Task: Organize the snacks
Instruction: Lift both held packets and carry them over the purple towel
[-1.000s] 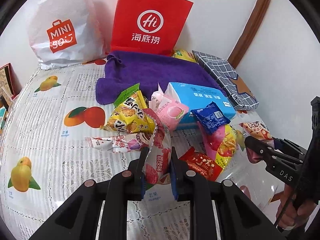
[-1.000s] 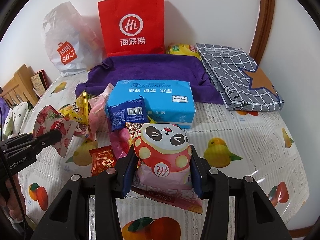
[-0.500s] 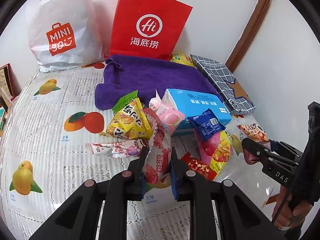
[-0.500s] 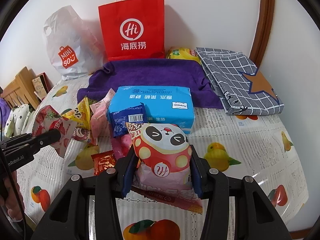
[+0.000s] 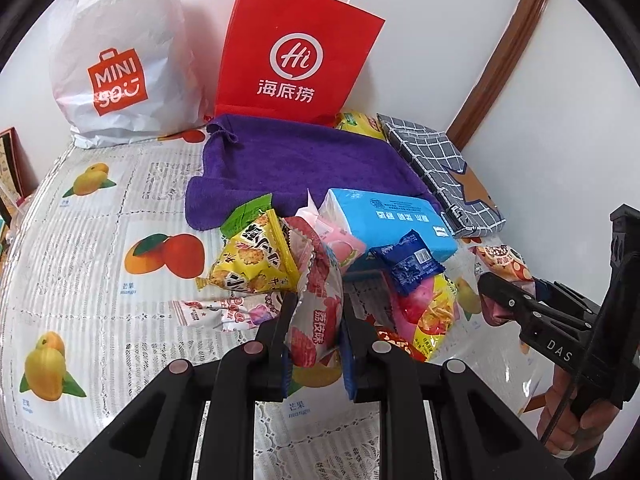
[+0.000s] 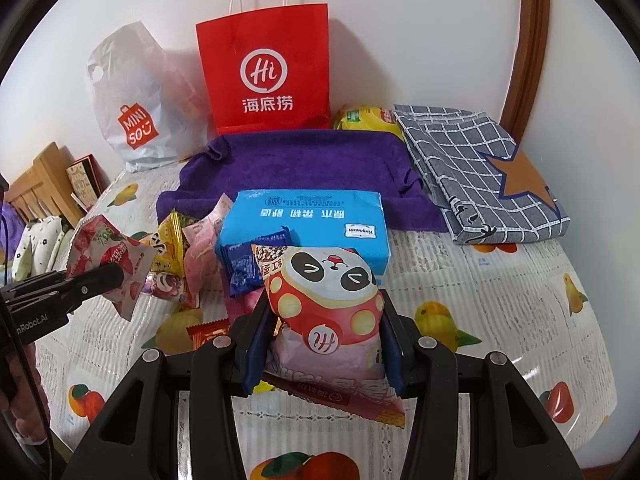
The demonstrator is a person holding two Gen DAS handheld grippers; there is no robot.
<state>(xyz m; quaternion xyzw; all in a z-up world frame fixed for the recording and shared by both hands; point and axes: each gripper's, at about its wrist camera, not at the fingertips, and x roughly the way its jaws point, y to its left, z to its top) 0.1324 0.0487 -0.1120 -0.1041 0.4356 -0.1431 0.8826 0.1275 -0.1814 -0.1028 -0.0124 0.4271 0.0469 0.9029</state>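
My left gripper (image 5: 316, 312) is shut on a red-and-white lychee snack packet (image 5: 318, 300), held above the table; it also shows at the left of the right wrist view (image 6: 106, 258). My right gripper (image 6: 324, 320) is shut on a pink panda snack bag (image 6: 326, 304), also held up; it shows at the right of the left wrist view (image 5: 502, 264). Loose snacks lie between them: a yellow cracker pack (image 5: 252, 262), a blue packet (image 5: 408, 266), a pink peach packet (image 5: 340, 246) and a small red packet (image 5: 394, 346).
A blue tissue pack (image 6: 312, 224) lies behind the snacks on a purple towel (image 6: 296, 164). A red paper bag (image 6: 266, 76) and a white Miniso bag (image 6: 132, 108) stand against the wall. A grey checked cloth (image 6: 480, 168) lies right. The fruit-print tablecloth (image 6: 480, 300) covers the table.
Both grippers have risen and drawn back a little from the pile, each still holding its packet. The snacks on the table have not moved.
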